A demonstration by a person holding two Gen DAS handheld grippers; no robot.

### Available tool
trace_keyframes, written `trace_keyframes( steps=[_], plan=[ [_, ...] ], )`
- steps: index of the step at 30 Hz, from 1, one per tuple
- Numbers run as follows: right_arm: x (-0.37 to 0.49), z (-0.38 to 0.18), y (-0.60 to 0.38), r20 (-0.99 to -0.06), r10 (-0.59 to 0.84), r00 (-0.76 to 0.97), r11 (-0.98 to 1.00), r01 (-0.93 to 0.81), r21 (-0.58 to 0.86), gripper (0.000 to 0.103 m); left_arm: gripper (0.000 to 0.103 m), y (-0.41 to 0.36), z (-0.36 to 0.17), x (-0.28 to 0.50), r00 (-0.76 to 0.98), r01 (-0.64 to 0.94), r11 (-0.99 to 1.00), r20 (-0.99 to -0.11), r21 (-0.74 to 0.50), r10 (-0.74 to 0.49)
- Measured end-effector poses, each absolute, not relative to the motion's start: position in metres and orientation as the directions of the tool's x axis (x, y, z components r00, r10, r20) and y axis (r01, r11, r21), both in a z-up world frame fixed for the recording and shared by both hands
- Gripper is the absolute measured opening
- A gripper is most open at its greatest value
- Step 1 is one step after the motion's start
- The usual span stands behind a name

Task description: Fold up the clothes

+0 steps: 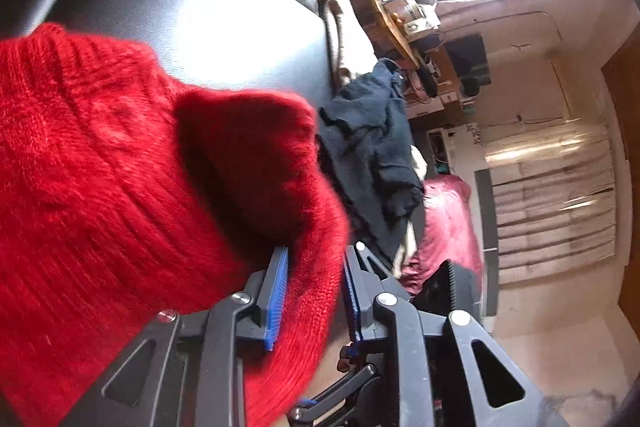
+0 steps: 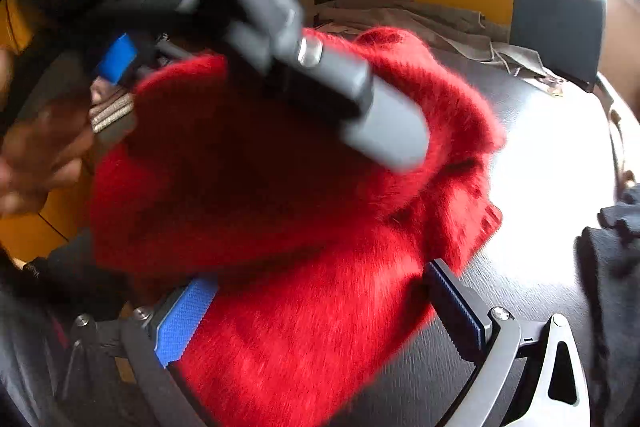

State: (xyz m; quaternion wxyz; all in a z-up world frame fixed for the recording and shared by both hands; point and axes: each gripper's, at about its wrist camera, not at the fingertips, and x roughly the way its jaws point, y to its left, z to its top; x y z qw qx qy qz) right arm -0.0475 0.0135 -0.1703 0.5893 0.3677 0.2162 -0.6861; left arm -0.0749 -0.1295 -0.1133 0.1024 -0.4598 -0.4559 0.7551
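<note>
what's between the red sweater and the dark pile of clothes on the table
Bare black tabletop, bright with glare, separates the red sweater from the dark clothes in the right wrist view.

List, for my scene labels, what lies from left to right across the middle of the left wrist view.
red knit sweater → dark blue garment → crimson cloth → pale slatted panel

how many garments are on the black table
2: the red sweater between both grippers' jaws, and a dark garment heaped at the table's edge. More may lie hidden under them.
</note>
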Motion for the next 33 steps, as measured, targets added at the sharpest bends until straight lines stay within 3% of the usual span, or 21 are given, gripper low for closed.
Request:
trace_keyframes(
  steps=[3,8,11,16,19,23,26,30,33],
  plan=[
    [-0.052,-0.157,0.046,-0.77,-0.637,-0.038,-0.223,0.965,0.137,0.103,0.025,-0.124,-0.086,-0.068,-0.564,0.187,-0.531,-0.533,-0.826,0.631],
    [-0.039,-0.139,0.082,-0.799,-0.6,-0.04,-0.242,0.961,0.133,0.103,0.026,-0.143,-0.042,-0.038,-0.623,0.085,-0.547,-0.473,-0.833,0.623],
    [-0.053,-0.125,0.092,-0.78,-0.626,0.009,-0.214,0.959,0.183,0.103,0.028,-0.184,-0.033,0.0,-0.712,0.118,-0.595,-0.485,-0.795,0.507],
    [-0.043,-0.102,0.072,-0.695,-0.689,0.203,-0.07,0.937,0.343,0.103,0.028,-0.246,-0.06,0.07,-0.784,0.288,-0.633,-0.556,-0.719,0.275],
    [-0.037,-0.115,0.044,-0.711,-0.645,0.281,-0.074,0.903,0.424,0.103,0.028,-0.258,-0.081,0.102,-0.8,0.331,-0.648,-0.568,-0.686,0.193],
    [-0.04,-0.141,0.01,-0.68,-0.607,0.41,-0.056,0.832,0.552,0.103,0.028,-0.232,-0.099,0.103,-0.822,0.209,-0.702,-0.512,-0.681,0.251],
    [-0.028,-0.139,0.001,-0.612,-0.594,0.523,0.026,0.772,0.635,0.103,0.028,-0.194,-0.118,0.082,-0.75,0.13,-0.804,-0.588,-0.581,0.304],
    [-0.021,-0.18,0.014,-0.754,-0.456,0.473,-0.088,0.819,0.566,0.101,0.024,-0.15,-0.145,0.068,-0.682,0.044,-0.917,-0.682,-0.397,0.263],
    [-0.03,-0.174,0.042,-0.727,-0.54,0.424,-0.151,0.8,0.58,0.098,0.025,-0.143,-0.14,0.071,-0.689,0.006,-0.95,-0.69,-0.311,0.221]
  ],
)
